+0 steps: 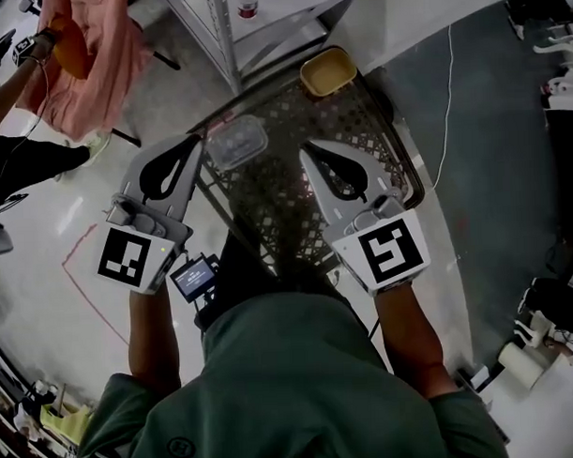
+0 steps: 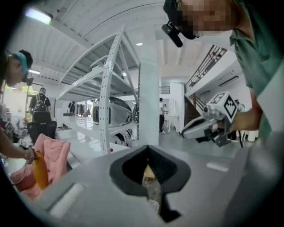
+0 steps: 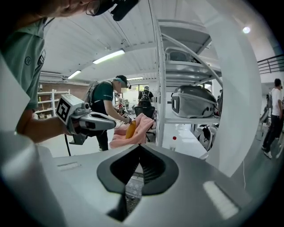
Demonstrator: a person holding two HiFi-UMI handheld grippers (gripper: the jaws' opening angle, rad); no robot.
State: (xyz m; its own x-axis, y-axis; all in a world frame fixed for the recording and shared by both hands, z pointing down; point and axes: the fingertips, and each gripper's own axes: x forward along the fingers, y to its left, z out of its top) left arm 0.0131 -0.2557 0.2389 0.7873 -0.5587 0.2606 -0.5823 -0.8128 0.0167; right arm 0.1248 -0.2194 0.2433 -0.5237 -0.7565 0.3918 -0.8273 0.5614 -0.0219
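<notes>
Currently both tongs are held level in front of my chest, over the near half of the mesh table (image 1: pixel 296 223).

Left tongs (image 1: pixel 192 147): jaws closed tip to tip, nothing gripped. Only the spade-shaped gap behind the tips is open, and it shows table mesh. Right tongs (image 1: pixel 310 157): same condition, tips together and empty. Neither appears to touch the table or anything on it.

The clear container (image 1: pixel 236 141) lies on the mesh just beside the left tips, at about 1 o'clock from them and 10 o'clock from the right tips. I cannot tell whether it holds anything.

The tan bowl (image 1: pixel 328 72) sits at the far edge of the table, at 12 o'clock from the right tongs and apart from the container.

Beyond the table at 12 o'clock stands a white rack (image 1: pixel 225 38). At 10 o'clock, well apart, another person handles a pink cloth (image 1: pixel 98 61). A white cable (image 1: pixel 448 105) runs across the grey floor at 2 o'clock.

Risks, as I judge them:
- With the jaws shut, any forward drift of the left tips would shove the container rather than straddle it.
- The container looks light and could skid across the mesh towards the far edge or into the bowl.
- Closed tips could also snag in the mesh openings if lowered.
- The cable is a trip hazard if I step right.
</notes>
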